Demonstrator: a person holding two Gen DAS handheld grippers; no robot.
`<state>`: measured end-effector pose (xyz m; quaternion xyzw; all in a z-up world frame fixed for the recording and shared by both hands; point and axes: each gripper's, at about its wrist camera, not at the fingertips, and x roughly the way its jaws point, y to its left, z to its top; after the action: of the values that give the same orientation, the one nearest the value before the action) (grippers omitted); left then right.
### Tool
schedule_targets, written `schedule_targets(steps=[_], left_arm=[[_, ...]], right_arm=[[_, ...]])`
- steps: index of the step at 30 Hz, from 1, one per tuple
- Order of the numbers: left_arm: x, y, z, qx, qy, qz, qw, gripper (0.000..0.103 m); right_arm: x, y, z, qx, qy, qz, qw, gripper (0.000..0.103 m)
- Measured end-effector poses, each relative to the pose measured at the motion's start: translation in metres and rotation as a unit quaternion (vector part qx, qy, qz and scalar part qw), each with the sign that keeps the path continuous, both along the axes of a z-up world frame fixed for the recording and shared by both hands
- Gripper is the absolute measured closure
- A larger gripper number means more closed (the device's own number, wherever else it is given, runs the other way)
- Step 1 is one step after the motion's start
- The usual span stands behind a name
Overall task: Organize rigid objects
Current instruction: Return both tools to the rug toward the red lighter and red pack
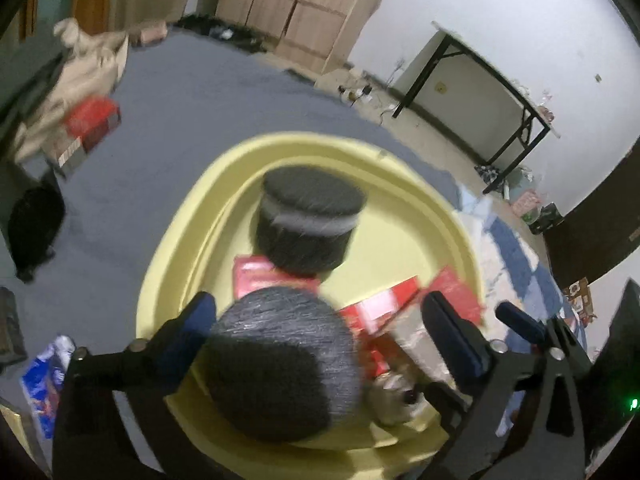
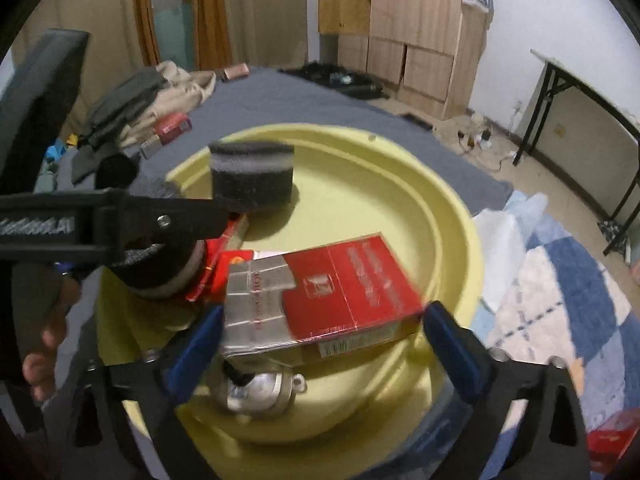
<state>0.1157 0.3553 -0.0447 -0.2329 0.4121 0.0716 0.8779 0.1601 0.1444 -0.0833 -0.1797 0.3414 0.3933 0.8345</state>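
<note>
My right gripper (image 2: pixel 320 328) clamps the red box (image 2: pixel 340 292) flat, long axis left-right, above the yellow basin (image 2: pixel 400 184). My left gripper (image 1: pixel 316 320) holds the round black can (image 1: pixel 280 364), lower centre.

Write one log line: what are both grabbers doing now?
left gripper: dark round sponge between fingers | right gripper: red box between fingers | both over yellow basin

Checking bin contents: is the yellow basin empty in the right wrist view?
No, the yellow basin holds a red box and a dark round sponge.
</note>
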Motion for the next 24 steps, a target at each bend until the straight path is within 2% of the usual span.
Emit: schedule_targets(steps=[2,4,8,11,14,15,17,18,19,21,22,24], left_arm=[[0.002,-0.017,0.021,0.012,-0.009,-0.017,0.9998,0.000],[0.002,-0.041,0.042,0.026,-0.021,-0.036,0.9988,0.000],[-0.004,-0.117,0.083,0.059,-0.057,-0.083,0.9932,0.000],[-0.009,-0.172,0.095,0.058,-0.059,-0.133,0.9877,0.000],[-0.016,-0.213,0.083,0.057,-0.019,-0.161,0.9852,0.000],[-0.023,-0.224,0.074,0.056,0.001,-0.151,0.9869,0.000],[-0.036,-0.238,0.058,0.035,0.014,-0.134,0.9903,0.000],[-0.042,-0.246,0.052,0.038,0.015,-0.125,0.9913,0.000],[-0.047,-0.256,0.046,0.052,0.019,-0.125,0.9906,0.000],[-0.052,-0.280,0.040,0.087,0.027,-0.163,0.9825,0.000],[-0.055,-0.287,0.040,0.095,0.024,-0.176,0.9796,0.000],[-0.061,-0.289,0.036,0.094,0.032,-0.170,0.9804,0.000]], right_arm=[[-0.013,-0.023,0.015,0.010,-0.019,-0.002,1.000,0.001],[-0.025,-0.053,0.030,0.022,-0.036,-0.027,0.999,0.001],[-0.045,-0.135,0.064,0.061,-0.058,-0.118,0.989,0.000],[-0.059,-0.210,0.083,0.076,-0.065,-0.190,0.977,0.000],[-0.071,-0.279,0.090,0.058,-0.061,-0.256,0.963,0.000],[-0.075,-0.295,0.089,0.051,-0.057,-0.274,0.959,0.000],[-0.082,-0.327,0.083,0.042,-0.046,-0.310,0.949,0.000],[-0.086,-0.339,0.081,0.043,-0.039,-0.324,0.944,0.000],[-0.094,-0.349,0.078,0.048,-0.033,-0.339,0.939,0.000],[-0.108,-0.361,0.073,0.060,-0.038,-0.355,0.932,0.000],[-0.111,-0.356,0.072,0.048,-0.041,-0.357,0.932,0.000],[-0.110,-0.352,0.070,0.031,-0.041,-0.351,0.935,0.000]])
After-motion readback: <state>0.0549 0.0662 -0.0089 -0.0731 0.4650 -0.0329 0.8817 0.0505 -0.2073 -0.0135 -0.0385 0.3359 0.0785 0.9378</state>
